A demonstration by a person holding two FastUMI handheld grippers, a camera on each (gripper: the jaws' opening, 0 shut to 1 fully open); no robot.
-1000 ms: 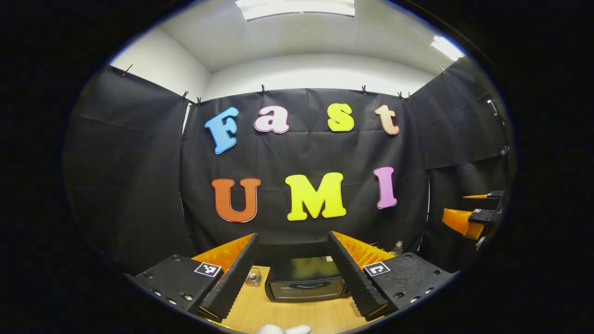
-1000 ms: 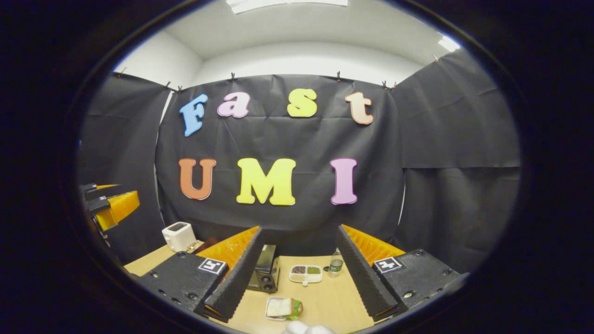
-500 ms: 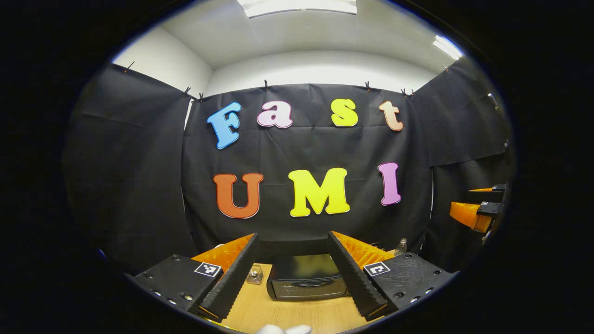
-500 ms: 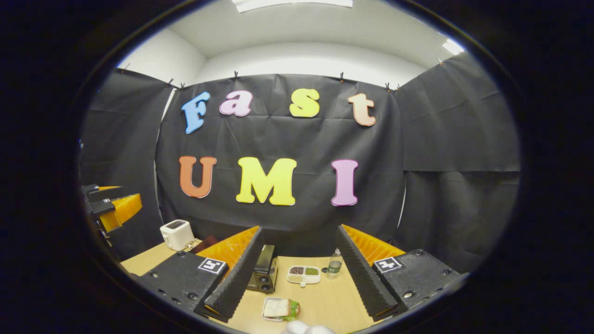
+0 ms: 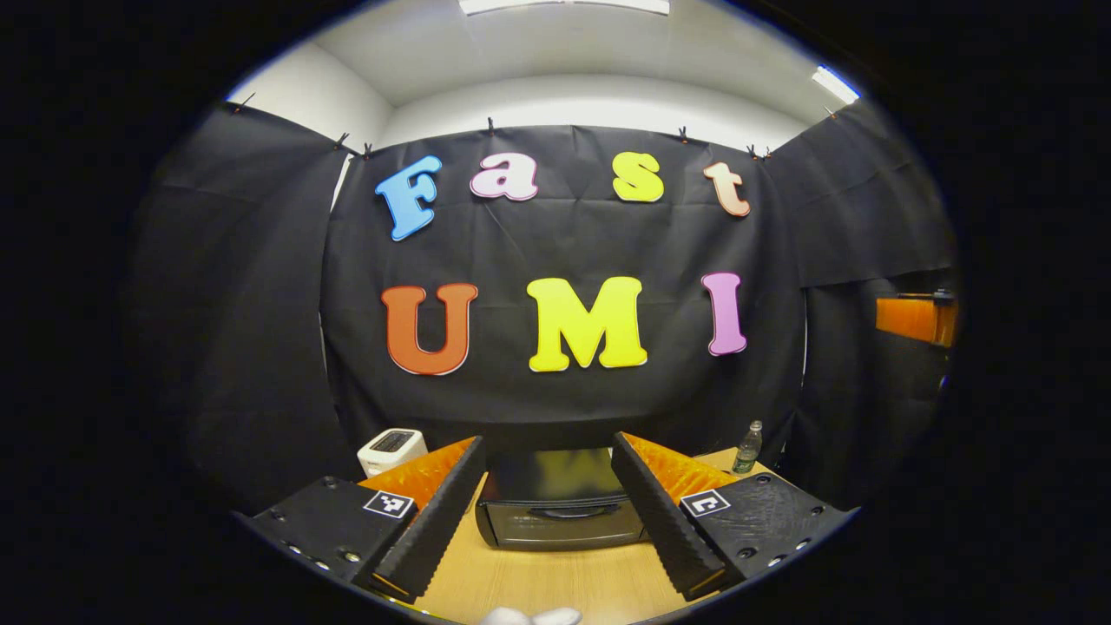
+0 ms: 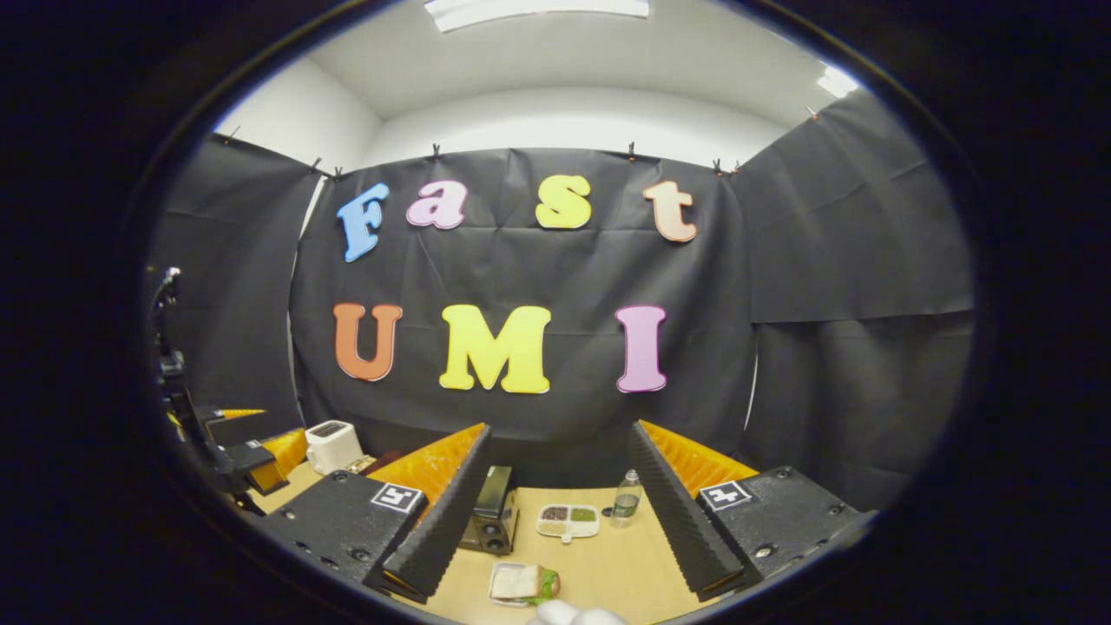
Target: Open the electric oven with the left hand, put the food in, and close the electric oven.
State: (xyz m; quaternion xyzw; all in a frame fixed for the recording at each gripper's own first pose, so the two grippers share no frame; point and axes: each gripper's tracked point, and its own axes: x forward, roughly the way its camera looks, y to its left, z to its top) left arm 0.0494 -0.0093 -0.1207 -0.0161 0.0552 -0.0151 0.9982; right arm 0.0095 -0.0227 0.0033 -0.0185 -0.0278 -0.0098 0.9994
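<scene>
Jaws spread on both: left gripper (image 5: 545, 508) squared to the closed oven (image 5: 560, 512) door, right gripper (image 6: 560, 521) waiting over the sandwich (image 6: 522, 582) before that oven.

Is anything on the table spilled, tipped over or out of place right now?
Nothing stands out. The oven sits square with its door shut, the toaster and bottle stand upright, the sandwich lies in its dish, and the divided tray holds its contents. No spill shows on the table.
</scene>
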